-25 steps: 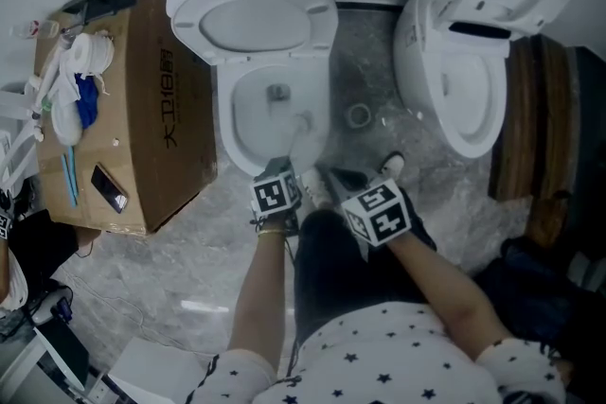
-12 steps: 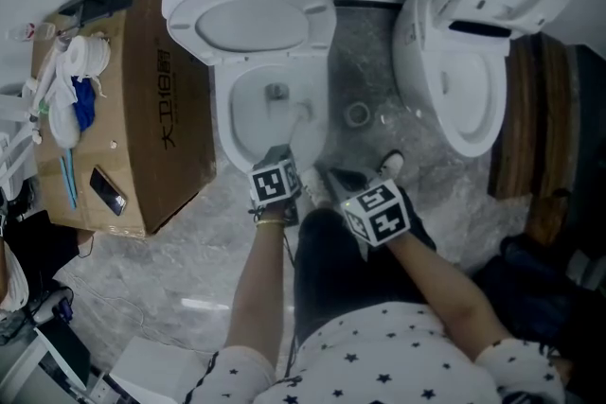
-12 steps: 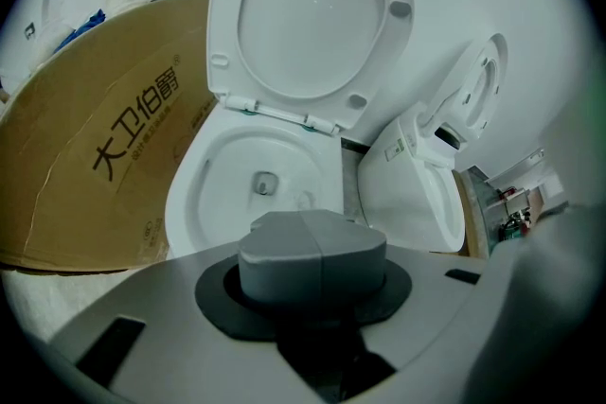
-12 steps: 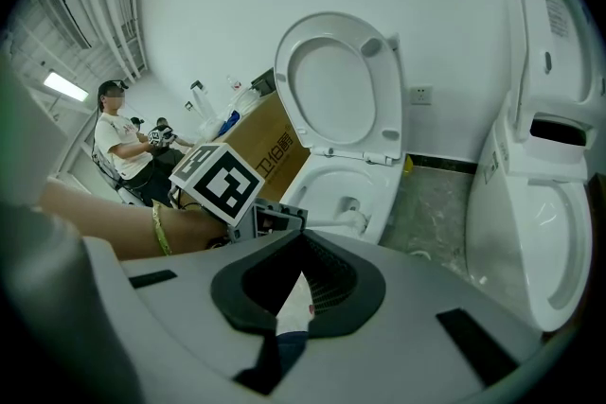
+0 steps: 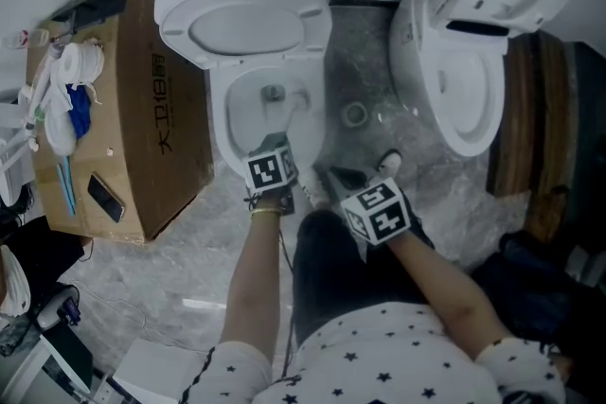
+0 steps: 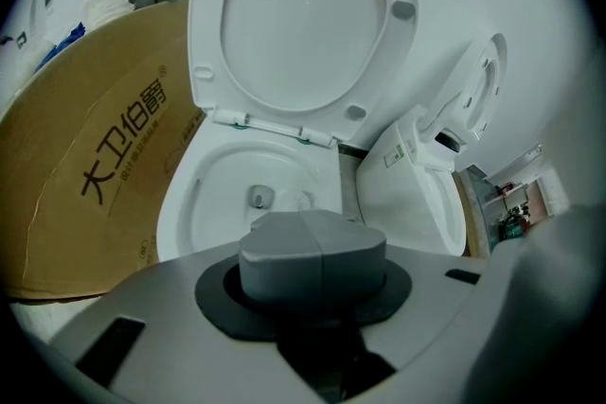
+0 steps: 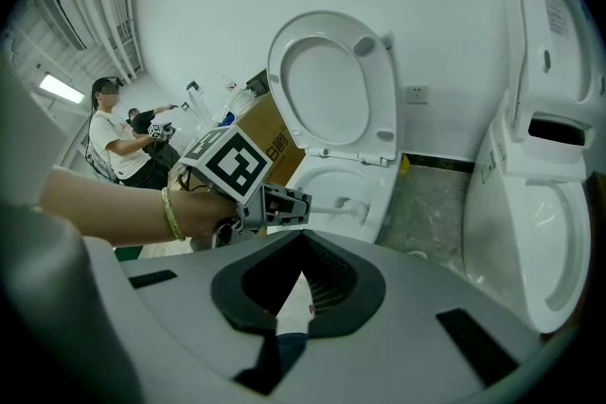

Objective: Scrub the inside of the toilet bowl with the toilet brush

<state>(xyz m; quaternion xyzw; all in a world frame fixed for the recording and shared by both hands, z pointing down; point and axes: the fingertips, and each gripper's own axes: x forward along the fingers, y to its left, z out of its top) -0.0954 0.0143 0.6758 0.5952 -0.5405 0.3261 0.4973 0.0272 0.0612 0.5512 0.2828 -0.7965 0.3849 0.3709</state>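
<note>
The toilet brush [image 5: 296, 112] reaches down into the toilet bowl [image 5: 232, 123], its white head near the drain at the bowl's 2 o'clock side in the head view. The left hand-held gripper [image 5: 275, 164] sits over the bowl's 6 o'clock rim, its jaws pressed together on the brush handle. The right gripper view shows that handle running from those jaws to the brush head [image 7: 352, 206]. The right hand-held gripper [image 5: 333, 179] hangs at 4 o'clock of the bowl, jaws spread with nothing between them. The seat [image 5: 248, 22] stands raised at 12 o'clock. A cardboard box [image 5: 156, 118] lies at 9 o'clock and a second toilet [image 5: 473, 61] at 3 o'clock.
</note>
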